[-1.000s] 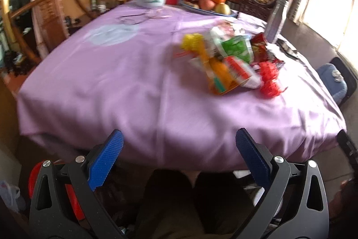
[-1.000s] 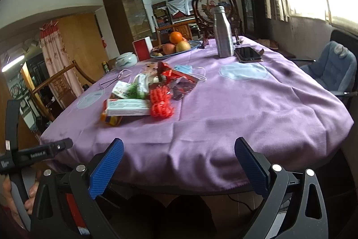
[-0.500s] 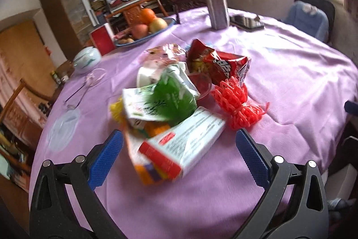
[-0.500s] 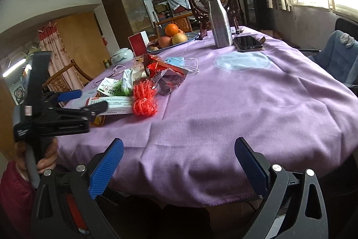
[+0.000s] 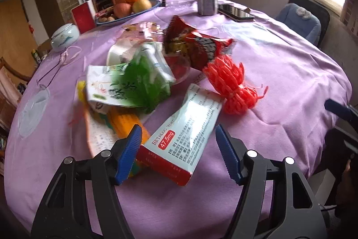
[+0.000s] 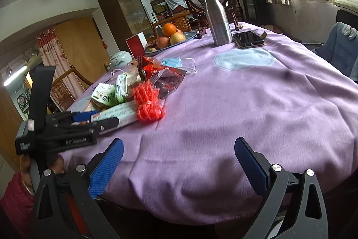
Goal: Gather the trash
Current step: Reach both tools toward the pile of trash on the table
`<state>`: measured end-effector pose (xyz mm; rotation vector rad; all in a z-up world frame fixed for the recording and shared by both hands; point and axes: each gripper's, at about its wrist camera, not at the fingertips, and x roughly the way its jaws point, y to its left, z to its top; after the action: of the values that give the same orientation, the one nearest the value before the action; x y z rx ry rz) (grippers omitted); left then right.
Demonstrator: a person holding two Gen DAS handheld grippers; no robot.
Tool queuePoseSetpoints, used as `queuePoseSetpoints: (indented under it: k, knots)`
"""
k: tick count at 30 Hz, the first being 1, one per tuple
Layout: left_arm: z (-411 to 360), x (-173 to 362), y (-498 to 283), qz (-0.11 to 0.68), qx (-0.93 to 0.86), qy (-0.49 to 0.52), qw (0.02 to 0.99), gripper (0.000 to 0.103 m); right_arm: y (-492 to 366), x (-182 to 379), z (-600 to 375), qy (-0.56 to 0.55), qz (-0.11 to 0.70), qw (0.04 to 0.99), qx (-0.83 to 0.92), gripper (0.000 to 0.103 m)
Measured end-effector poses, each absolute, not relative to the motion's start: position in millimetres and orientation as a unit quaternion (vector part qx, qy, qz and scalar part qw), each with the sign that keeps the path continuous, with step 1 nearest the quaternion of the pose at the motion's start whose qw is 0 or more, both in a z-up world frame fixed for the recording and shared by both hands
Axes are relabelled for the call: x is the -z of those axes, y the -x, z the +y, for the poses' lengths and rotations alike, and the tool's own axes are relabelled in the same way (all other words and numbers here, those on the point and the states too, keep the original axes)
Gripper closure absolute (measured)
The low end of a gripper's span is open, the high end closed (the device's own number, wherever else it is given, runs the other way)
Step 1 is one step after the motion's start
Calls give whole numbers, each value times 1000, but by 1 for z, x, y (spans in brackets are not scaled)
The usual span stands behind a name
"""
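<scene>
A heap of trash lies on the purple tablecloth (image 5: 279,55): a white and red medicine box (image 5: 185,138), a red net bundle (image 5: 230,86), a green and white packet (image 5: 125,86), a red snack bag (image 5: 197,44) and an orange wrapper (image 5: 125,120). My left gripper (image 5: 179,151) is open, its blue pads on either side of the near end of the medicine box; I cannot tell whether they touch it. It also shows in the right wrist view (image 6: 94,121). My right gripper (image 6: 179,162) is open and empty at the table's near edge. The net bundle (image 6: 147,102) lies ahead to its left.
A steel bottle (image 6: 217,19), a phone (image 6: 248,38), a fruit plate (image 6: 172,37), a red box (image 6: 136,47), a white lidded jar (image 5: 64,36) and a blue face mask (image 6: 176,62) stand farther back. A blue padded chair (image 6: 340,46) is at the right.
My left gripper has swung from below the table edge up to the trash heap and closed in around the medicine box, its jaws narrower. The right gripper has edged closer to the table.
</scene>
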<state>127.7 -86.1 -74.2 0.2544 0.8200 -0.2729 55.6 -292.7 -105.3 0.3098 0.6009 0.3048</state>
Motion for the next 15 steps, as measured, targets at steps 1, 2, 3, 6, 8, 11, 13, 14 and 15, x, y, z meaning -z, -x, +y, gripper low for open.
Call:
queuePoseSetpoints:
  k: [1,2,3,6,8,11,13,14,15]
  knots:
    - [-90,74,-128,395,135,-127,900,36,-56,104,-294,-150,292,933,-148,6]
    - [-94,75,-129,395,137,-130,899,36,-57,101,-294,-150,288,934,-146,6]
    - [-96,76,-129,395,138,-133,898,36,-57,99,-296,-149,286,936,-144,6]
    - [-104,81,-135,400,140,-136,895,36,-56,92,-300,-144,276,940,-137,6]
    - [-107,85,-141,405,145,-133,893,36,-55,89,-304,-141,272,943,-129,6]
    - [-110,91,-148,416,148,-126,888,36,-55,87,-310,-140,269,945,-123,6]
    - [-110,91,-149,416,148,-114,890,39,-57,85,-312,-139,268,946,-120,6]
    - [-109,89,-147,413,150,-110,891,42,-59,84,-312,-137,269,946,-117,6]
    - [-108,86,-144,407,152,-104,895,45,-60,85,-312,-145,264,946,-119,6]
